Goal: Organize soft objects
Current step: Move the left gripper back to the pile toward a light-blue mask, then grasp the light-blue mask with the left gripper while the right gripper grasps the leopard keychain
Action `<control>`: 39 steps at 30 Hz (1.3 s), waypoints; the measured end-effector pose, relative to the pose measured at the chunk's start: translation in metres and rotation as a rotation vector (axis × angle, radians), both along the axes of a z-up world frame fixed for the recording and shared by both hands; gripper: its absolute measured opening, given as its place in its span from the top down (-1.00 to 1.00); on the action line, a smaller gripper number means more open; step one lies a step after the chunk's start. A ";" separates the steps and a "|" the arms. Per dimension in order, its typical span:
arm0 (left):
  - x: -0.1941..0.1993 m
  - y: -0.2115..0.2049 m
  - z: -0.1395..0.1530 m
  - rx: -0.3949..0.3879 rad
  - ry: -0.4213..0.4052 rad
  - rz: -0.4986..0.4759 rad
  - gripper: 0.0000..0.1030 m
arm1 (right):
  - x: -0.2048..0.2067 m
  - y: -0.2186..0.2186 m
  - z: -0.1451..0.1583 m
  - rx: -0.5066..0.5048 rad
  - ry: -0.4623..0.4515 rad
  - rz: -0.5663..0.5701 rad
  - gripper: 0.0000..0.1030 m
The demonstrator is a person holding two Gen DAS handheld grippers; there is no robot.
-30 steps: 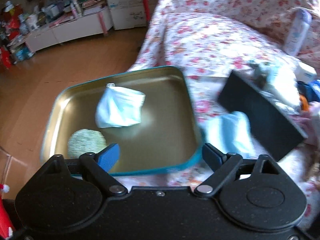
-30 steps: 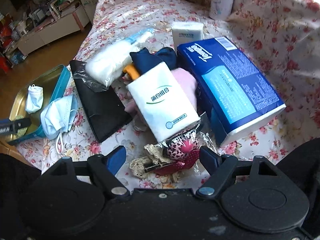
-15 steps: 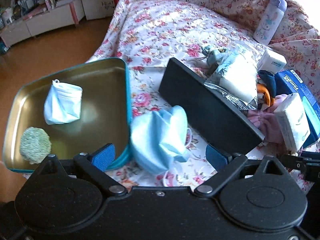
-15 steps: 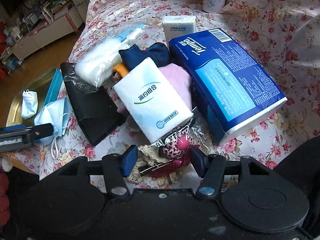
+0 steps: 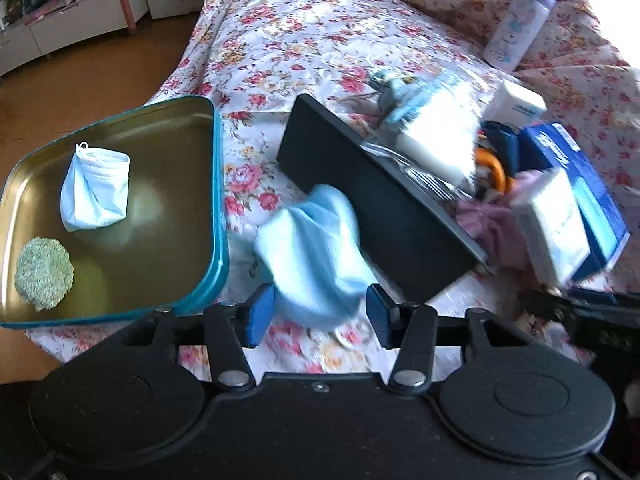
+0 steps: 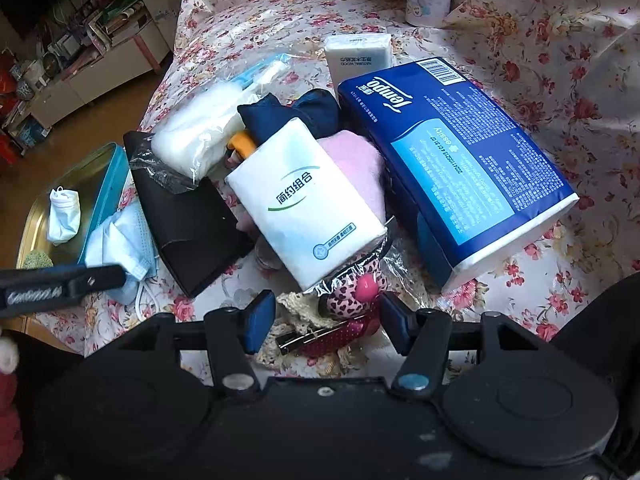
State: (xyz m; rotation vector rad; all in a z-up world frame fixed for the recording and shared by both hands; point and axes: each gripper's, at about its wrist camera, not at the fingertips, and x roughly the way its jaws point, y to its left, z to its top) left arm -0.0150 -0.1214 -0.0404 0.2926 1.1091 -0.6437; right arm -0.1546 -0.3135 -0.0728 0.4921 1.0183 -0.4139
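- The blue face mask [image 5: 316,256] between the left jaws is smeared by motion; whether the pads press it cannot be told.
- Ahead and right of those jaws, the clear bag of white wadding [image 5: 436,136] is blurred too, perhaps cotton.
- Left of them, the teal tin tray [image 5: 218,200] is cut by the picture's edge.
- The leopard-print packet [image 6: 356,284] between the right jaws is partly hidden under the white tissue pack [image 6: 304,200].
- The pink cloth [image 6: 360,168] beyond is mostly covered.

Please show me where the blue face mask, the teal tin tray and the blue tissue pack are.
blue face mask [image 5: 316,248], left wrist view, middle folds.
teal tin tray [image 5: 218,200], left wrist view, right rim.
blue tissue pack [image 6: 452,160], right wrist view, top face.
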 end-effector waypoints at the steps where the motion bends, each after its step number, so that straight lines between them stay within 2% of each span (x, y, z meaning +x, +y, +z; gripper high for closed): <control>1: -0.003 0.002 0.001 -0.006 0.010 -0.006 0.05 | 0.000 0.000 0.000 0.000 0.000 0.000 -0.14; 4: -0.009 0.006 0.002 -0.010 0.042 -0.011 0.05 | 0.000 0.000 0.000 -0.003 0.002 -0.002 -0.08; 7: -0.010 0.009 0.000 0.001 0.035 0.011 -0.02 | 0.000 0.000 0.000 -0.013 0.011 -0.007 0.02; 9: -0.007 0.012 -0.003 0.012 0.017 0.052 -0.36 | 0.000 0.000 0.000 -0.019 0.016 -0.012 0.08; 14: 0.009 0.019 -0.005 -0.027 0.043 0.137 -0.60 | -0.006 0.003 0.004 -0.027 0.015 -0.013 0.29; 16: 0.012 0.017 -0.005 -0.035 0.042 0.146 -0.60 | -0.008 0.004 0.006 -0.021 0.021 -0.009 0.35; 22: 0.015 0.009 -0.006 -0.051 0.039 0.142 -0.67 | -0.013 0.011 0.016 0.022 0.025 0.066 0.36; 27: 0.021 0.000 -0.013 -0.048 0.062 0.145 -0.67 | -0.015 0.021 0.021 0.061 0.025 0.134 0.33; 30: 0.025 -0.007 -0.019 -0.044 0.082 0.142 -0.65 | -0.013 0.028 0.019 0.018 0.030 0.145 0.21; 31: 0.025 -0.009 -0.020 -0.045 0.088 0.138 -0.62 | -0.013 0.029 0.018 0.005 0.031 0.147 0.07; 33: 0.026 -0.013 -0.021 -0.051 0.102 0.130 -0.25 | -0.012 0.030 0.016 -0.019 0.027 0.150 -0.03; 39: 0.026 -0.008 -0.022 -0.061 0.141 0.143 -0.02 | -0.013 0.031 0.013 -0.053 0.002 0.154 -0.14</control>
